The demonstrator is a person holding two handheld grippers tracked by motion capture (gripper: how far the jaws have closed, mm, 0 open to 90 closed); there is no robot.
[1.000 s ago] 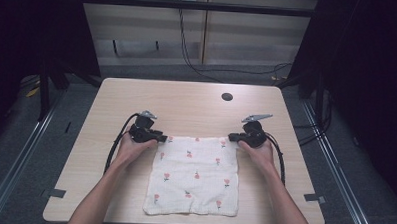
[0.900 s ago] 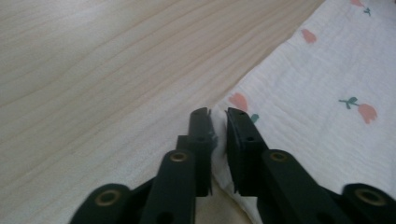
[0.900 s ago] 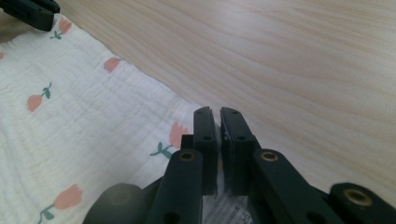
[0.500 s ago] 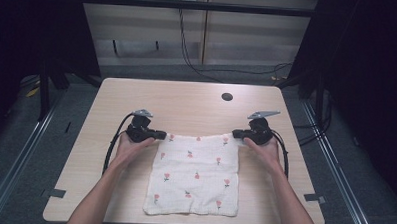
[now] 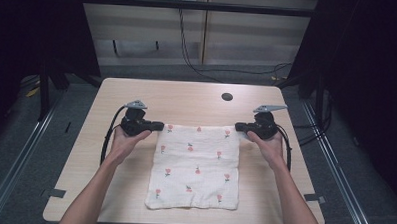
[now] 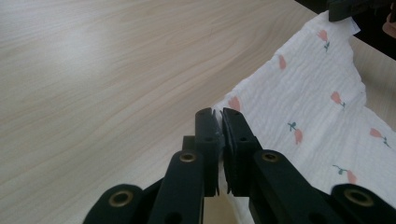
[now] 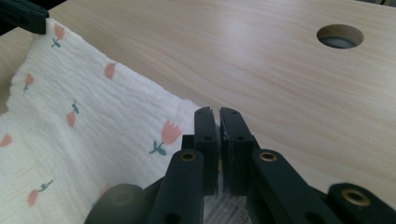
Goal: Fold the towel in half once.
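Left tool [image 5: 158, 125] and right tool [image 5: 240, 126] each clamped on far corner of cloth [image 5: 197, 164], frame centre; edge taut for lifting off bench [image 5: 187, 99].

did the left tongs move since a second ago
Yes. The left tongs, shut on the cloth corner, rose and went away from the person, toward the table's far edge.

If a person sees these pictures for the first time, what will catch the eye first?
Most likely the white cloth with small red flowers, spread in the middle of the pale wooden table. Next, the left tool and the right tool, each shut on one far corner of the cloth. A round hole sits behind, near the table's far edge.
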